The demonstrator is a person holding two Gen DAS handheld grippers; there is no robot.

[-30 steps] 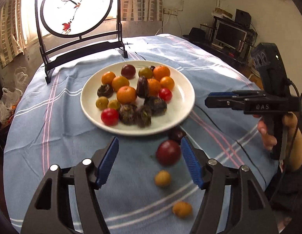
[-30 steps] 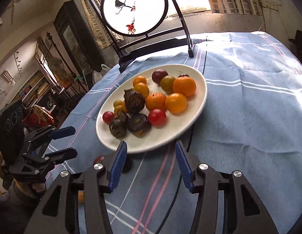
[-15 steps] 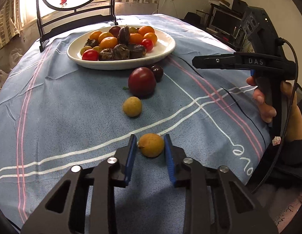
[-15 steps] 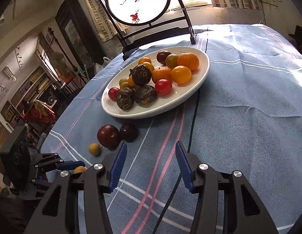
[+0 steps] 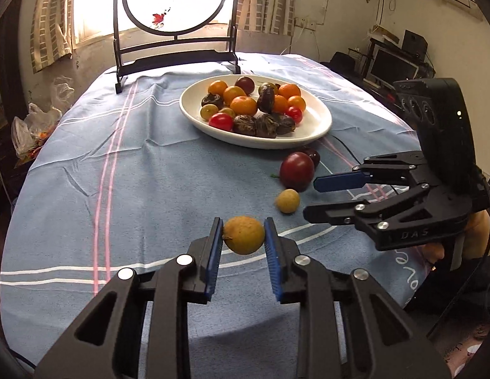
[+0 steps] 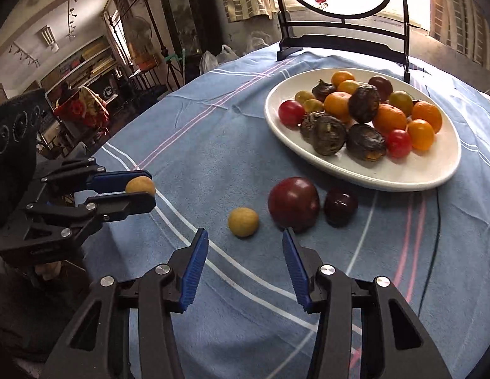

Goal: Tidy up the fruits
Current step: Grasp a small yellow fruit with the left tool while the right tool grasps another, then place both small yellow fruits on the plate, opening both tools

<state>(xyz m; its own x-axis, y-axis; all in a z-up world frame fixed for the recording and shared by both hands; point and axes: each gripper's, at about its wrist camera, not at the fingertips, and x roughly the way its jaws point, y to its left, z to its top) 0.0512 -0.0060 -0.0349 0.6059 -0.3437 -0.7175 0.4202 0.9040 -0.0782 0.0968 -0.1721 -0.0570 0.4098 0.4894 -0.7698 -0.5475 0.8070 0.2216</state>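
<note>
The left gripper [image 5: 243, 237] now has its jaws closed on the yellow-brown fruit [image 5: 244, 234] that half a second ago lay on the blue cloth between them, and it has lifted it: in the right wrist view the fruit [image 6: 140, 185] hangs clear of the counter [image 5: 143, 170], pinched between the blue pads near the counter's near edge. A second before, those jaws stood wide above the loose fruits, so the reach, the closing and the lift are all done and what remains for this piece is, by judgement, the carry to the white plate [image 5: 317, 126] toward the far side of the counter. The right gripper [image 6: 245, 246] has meanwhile dropped lower and nearer the strays; its jaws are wide and hold nothing, and they hang just short of the smaller yellow fruit [image 6: 243, 217] and the large dark red fruit [image 6: 293, 203], with the small dark plum-like fruit [image 6: 340, 202] just beside the plate's near rim. Those three are the only pieces left on the cloth, so the task looks well advanced, since the plate already carries a heap of orange, red and dark fruits. The plate's near part is bare, which leaves room to set the held fruit down; being round, it may roll once it is let go.
</note>
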